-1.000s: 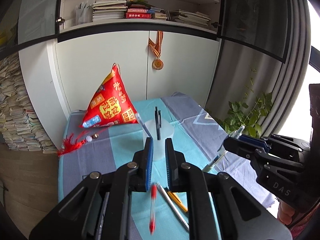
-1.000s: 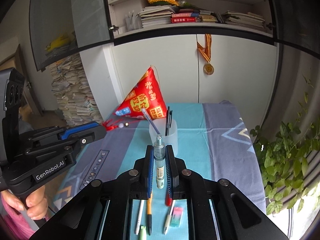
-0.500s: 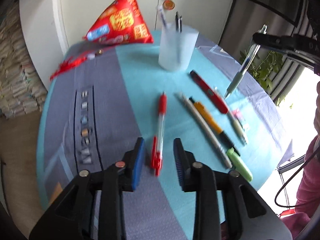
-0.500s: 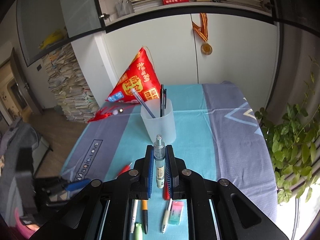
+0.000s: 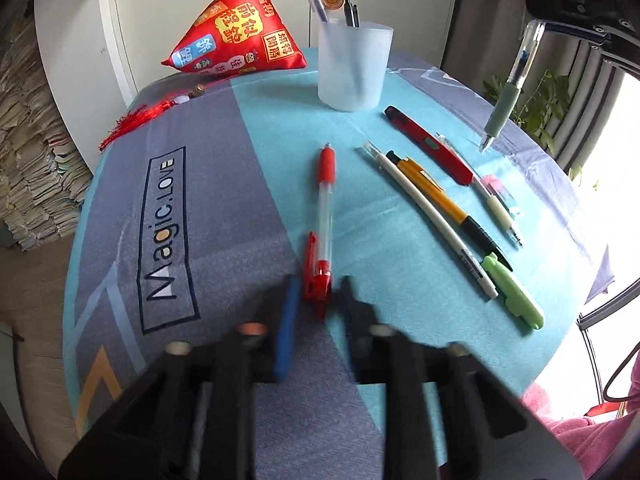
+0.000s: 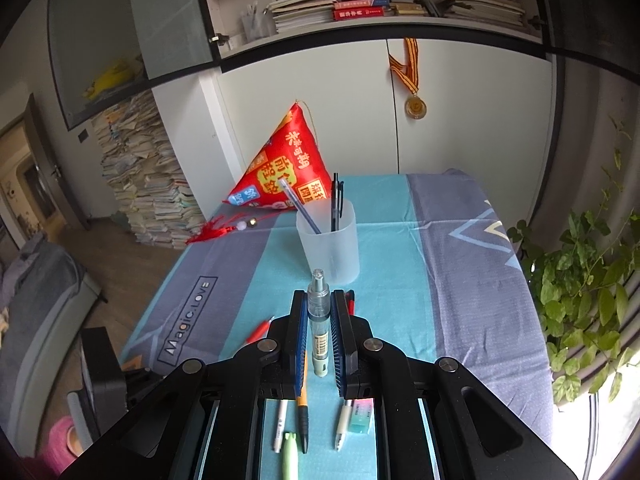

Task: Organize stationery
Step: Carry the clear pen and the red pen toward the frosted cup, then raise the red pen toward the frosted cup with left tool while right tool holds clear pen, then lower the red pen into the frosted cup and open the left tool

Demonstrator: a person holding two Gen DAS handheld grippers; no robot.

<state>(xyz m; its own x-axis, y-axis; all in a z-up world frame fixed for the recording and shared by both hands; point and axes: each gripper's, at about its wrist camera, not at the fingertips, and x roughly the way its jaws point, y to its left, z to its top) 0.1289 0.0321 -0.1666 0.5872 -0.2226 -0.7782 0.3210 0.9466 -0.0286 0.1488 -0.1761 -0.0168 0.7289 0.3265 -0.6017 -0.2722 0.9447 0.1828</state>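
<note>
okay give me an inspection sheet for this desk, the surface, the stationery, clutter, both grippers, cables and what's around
Surface: table under a blue and grey cloth printed Magic.LOVE.
Job's things: frosted pen cup upright, holding pens; red pen, white pen, orange pen, red utility knife and green highlighter lying flat.
Clutter: red pyramid pillow with red tassel.
Grippers: left gripper open, blurred, straddling the red pen's clip end; right gripper shut on a green-grip pen, held off the table.
Cables: black cable at the right edge.
Surroundings: medal on white cabinet, bookshelf, paper stacks, plant.
</note>
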